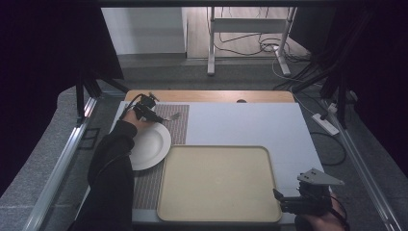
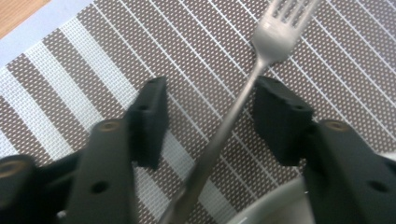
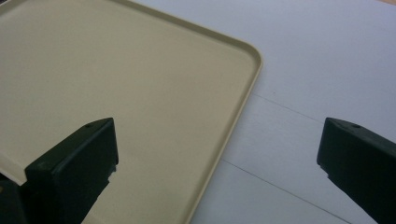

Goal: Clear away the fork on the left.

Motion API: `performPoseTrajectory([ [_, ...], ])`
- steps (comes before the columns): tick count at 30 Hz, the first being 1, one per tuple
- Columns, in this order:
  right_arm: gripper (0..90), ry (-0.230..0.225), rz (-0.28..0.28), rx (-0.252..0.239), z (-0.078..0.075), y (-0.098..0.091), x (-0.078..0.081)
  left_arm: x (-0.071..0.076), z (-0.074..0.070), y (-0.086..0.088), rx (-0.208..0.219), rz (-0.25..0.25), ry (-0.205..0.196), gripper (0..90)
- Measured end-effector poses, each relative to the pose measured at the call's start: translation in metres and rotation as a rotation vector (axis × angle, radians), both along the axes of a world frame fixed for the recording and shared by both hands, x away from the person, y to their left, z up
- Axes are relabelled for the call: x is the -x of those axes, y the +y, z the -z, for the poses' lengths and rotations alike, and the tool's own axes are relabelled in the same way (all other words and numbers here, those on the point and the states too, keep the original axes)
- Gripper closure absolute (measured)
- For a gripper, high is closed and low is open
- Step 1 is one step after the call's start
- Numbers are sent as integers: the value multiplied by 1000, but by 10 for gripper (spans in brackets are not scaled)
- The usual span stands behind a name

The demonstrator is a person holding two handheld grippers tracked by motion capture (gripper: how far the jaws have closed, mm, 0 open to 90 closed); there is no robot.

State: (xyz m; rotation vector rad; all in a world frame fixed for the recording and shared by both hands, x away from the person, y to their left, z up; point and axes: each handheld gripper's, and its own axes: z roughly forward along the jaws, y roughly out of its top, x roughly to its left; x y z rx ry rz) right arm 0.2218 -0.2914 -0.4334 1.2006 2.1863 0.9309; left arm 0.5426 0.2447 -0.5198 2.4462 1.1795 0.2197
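1. Fork [image 2: 261, 60] lies on a brown-and-white striped placemat [image 2: 93, 56], tines pointing away from the person, handle running back toward the rim of a white plate [image 1: 146, 144]. This looks like a place setting, with the fork laid just beside the plate.
2. Left gripper [image 2: 210, 109] hovers low over the fork. Its jaws are spread, one on each side of the handle, and neither visibly touches the metal. That position suggests a grasp about to begin or a release just made; I cannot tell which.
3. Right gripper [image 3: 217, 154] waits with its jaws wide apart and empty, at the near right corner of a beige tray [image 3: 140, 84], well apart from the fork.
4. Tray holds nothing and rests on the pale table [image 1: 240, 122], just beside the placemat.
5. Count: one fork, one plate, one placemat, one tray, two grippers.
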Motion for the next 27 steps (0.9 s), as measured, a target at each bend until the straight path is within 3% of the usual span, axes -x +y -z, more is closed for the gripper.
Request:
performPoseTrajectory([
  [1, 0, -1, -1, 1, 0, 0, 0, 0, 0, 2, 1, 0, -2, 622],
  [3, 0, -1, 0, 0, 0, 0, 0, 1, 0, 7, 12, -5, -7, 730],
  [8, 0, 1, 2, -2, 0, 0, 0, 4, 0, 14, 14, 19, -4, 836],
  [11, 0, 0, 2, -1, 0, 0, 0, 4, -2, 14, -15, 4, -2, 847],
  [16, 0, 2, 4, -5, 0, 0, 0, 5, -7, 26, -8, -41, -31, 846],
  [22, 0, 1, 4, -6, 0, 0, 0, 9, -22, 42, -78, -79, -54, 846],
  [27, 0, 0, 3, -1, 0, 0, 0, 17, -32, 54, -94, -89, -52, 846],
])
